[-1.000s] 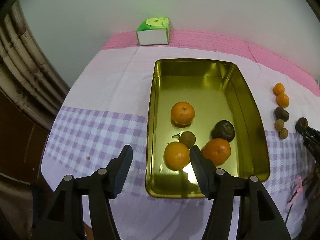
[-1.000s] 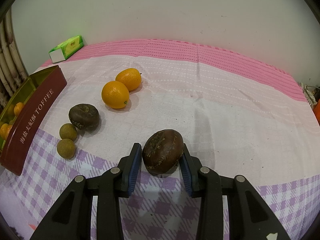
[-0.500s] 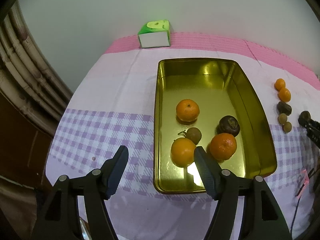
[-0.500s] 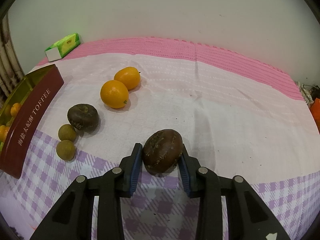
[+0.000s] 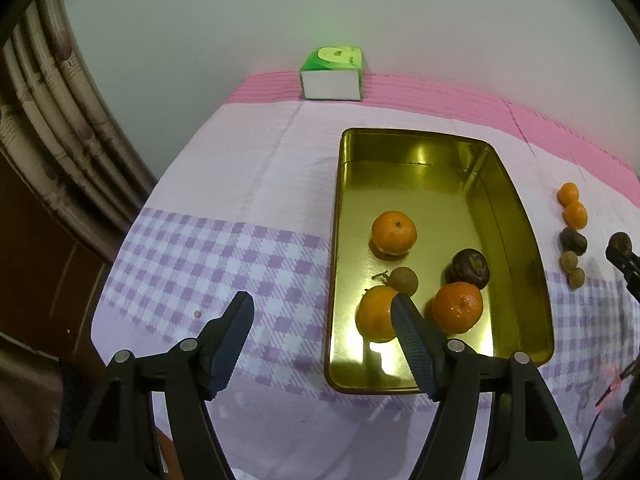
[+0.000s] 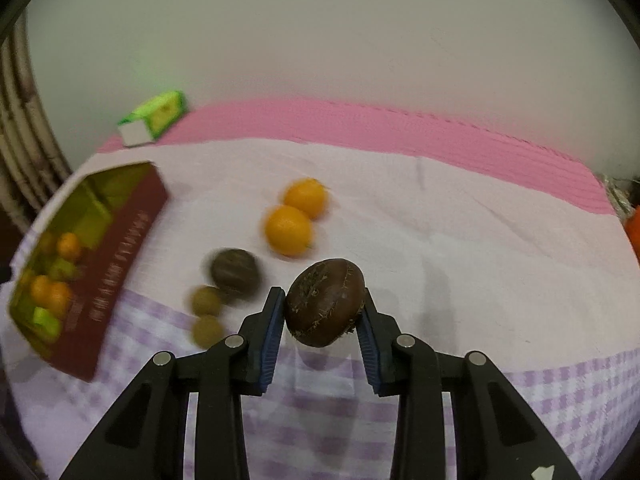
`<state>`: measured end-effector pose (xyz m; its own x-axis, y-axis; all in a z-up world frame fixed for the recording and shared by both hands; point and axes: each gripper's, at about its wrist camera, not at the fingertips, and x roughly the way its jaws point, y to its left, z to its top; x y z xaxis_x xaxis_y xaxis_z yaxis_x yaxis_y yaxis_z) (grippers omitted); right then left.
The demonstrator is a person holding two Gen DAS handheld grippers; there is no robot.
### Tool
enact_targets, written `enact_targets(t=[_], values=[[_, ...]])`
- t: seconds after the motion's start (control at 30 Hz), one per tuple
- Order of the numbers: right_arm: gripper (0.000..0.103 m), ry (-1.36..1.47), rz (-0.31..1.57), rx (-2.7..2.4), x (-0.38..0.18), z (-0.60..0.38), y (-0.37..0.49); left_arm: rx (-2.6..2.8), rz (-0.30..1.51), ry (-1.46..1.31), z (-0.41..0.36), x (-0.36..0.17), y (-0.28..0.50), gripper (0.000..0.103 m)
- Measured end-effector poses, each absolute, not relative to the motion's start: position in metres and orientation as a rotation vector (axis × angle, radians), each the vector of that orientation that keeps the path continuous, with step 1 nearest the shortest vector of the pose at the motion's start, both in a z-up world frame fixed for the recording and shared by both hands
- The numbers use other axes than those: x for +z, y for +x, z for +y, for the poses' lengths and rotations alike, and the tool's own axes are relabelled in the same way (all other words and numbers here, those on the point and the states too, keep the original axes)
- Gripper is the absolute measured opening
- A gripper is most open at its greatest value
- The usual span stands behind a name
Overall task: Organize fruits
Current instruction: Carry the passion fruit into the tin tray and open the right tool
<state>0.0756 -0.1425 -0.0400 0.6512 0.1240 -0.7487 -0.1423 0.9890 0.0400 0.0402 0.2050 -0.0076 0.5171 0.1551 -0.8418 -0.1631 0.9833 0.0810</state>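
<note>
Right gripper (image 6: pixel 322 312) clamps brown fruit (image 6: pixel 325 302), frame centre, clear of cloth (image 6: pixel 460 216). Tin (image 6: pixel 120 264) at left edge, five fruits inside. Left gripper (image 5: pixel 322 316) jaws opening, nothing between. Advice: carry level, firm grip, lower into tin's bare upper half (image 5: pixel 416 184).

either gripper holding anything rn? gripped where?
Right hand-held gripper is shut on the dark brown fruit, pads on its two opposite sides, lifted off the cloth. Left hand-held gripper holds nothing; its jaws are opening.
</note>
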Motion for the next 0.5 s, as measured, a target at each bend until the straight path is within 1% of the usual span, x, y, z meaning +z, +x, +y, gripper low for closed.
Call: enact_targets(t=[0.23,0.5], values=[[0.033,-0.057,0.82,0.317,-0.019,-0.082,0.066,0.199,1.009,-0.032,0.211,-0.007,0.04,0.073],[0.033,-0.117,0.818,0.482,-0.01,-0.013,0.055,0.221,1.006,-0.07,0.221,-0.006,0.04,0.074]])
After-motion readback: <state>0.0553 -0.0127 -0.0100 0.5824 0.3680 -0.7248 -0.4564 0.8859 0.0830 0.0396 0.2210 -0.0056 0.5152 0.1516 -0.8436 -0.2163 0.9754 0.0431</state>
